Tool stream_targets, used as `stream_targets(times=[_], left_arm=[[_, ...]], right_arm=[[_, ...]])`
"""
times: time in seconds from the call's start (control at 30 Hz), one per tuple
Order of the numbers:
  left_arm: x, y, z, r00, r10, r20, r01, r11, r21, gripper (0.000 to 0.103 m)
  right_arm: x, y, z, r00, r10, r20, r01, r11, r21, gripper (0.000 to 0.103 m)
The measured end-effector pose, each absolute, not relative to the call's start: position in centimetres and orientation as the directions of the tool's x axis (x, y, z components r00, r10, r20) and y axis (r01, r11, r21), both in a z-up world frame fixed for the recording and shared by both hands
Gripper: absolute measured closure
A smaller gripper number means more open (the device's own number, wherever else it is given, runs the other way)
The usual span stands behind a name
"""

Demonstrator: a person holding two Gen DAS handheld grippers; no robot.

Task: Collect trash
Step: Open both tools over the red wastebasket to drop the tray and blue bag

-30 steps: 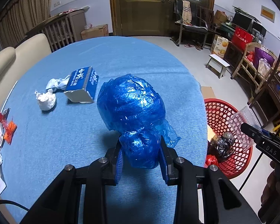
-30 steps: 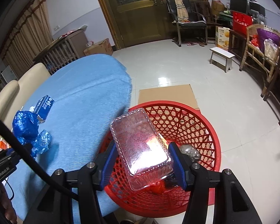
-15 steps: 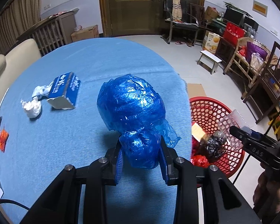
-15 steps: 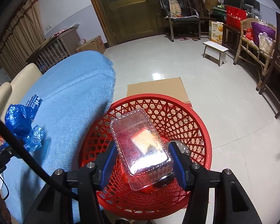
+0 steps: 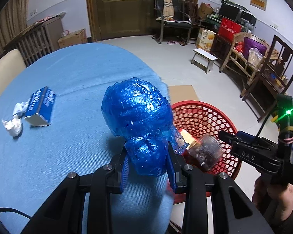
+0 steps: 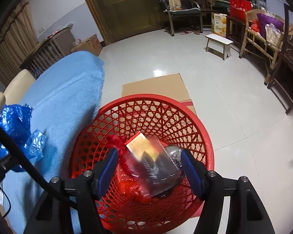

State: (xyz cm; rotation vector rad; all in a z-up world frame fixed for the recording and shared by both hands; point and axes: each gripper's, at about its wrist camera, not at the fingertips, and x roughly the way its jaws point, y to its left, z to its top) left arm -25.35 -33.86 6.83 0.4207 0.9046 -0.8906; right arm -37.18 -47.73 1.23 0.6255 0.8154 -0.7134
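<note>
My left gripper (image 5: 148, 163) is shut on the knotted neck of a blue plastic bag (image 5: 136, 111), held above the edge of the blue-clothed table (image 5: 68, 78). The bag also shows at the left of the right wrist view, blue plastic bag (image 6: 13, 120). My right gripper (image 6: 149, 167) hangs over the red mesh basket (image 6: 197, 124) with its jaws opening. The clear plastic box (image 6: 156, 167) is blurred and dropping free between the pads into the basket, clear box (image 5: 205, 152). Inside lie red wrapping (image 6: 134, 189) and a dark bag (image 6: 172, 152).
On the table lie a blue-and-white carton (image 5: 41, 105) and crumpled white tissue (image 5: 13, 122). Flat cardboard (image 6: 154, 85) lies on the tiled floor behind the basket. A white stool (image 6: 218, 44), chairs and cluttered shelves stand farther back. A person's hand (image 5: 271, 193) holds the right gripper.
The right jaws have spread and the clear box has slipped out, falling into the basket. The left gripper carried the blue bag rightward, toward the table edge and basket.
</note>
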Motion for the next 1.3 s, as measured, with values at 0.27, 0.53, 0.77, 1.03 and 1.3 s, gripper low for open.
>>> stream_targets(times=[0.27, 0.53, 0.77, 1.03, 1.3], left_arm=[[-27.2, -37.3, 6.0, 0.233, -0.497, -0.836, 0.86, 0.507, -0.061, 0.068], [-29.4, -40.9, 5.3, 0.138, -0.498, -0.856, 0.911, 0.404, -0.087, 0.038], [-28.7, -39.7, 6.3, 0.162, -0.518, -0.84, 0.899, 0.428, -0.091, 0.028], [-24.1, -33.5, 7.6, 0.243, -0.534, -0.81, 0.808, 0.574, -0.136, 0.028], [-19.6, -24.6, 7.4, 0.341, -0.493, -0.8, 0.668, 0.726, -0.163, 0.028]], right_arm=[[-39.0, -49.8, 2.0, 0.512, -0.335, -0.791, 0.78, 0.566, 0.266, 0.033], [-41.5, -51.5, 2.5, 0.514, -0.367, -0.775, 0.811, 0.502, 0.3, 0.033], [-42.8, -51.9, 3.0, 0.506, -0.386, -0.771, 0.826, 0.474, 0.305, 0.033], [-40.2, -50.0, 4.1, 0.529, -0.372, -0.763, 0.795, 0.532, 0.291, 0.033], [-34.8, -46.1, 4.9, 0.565, -0.312, -0.764, 0.723, 0.634, 0.276, 0.033]])
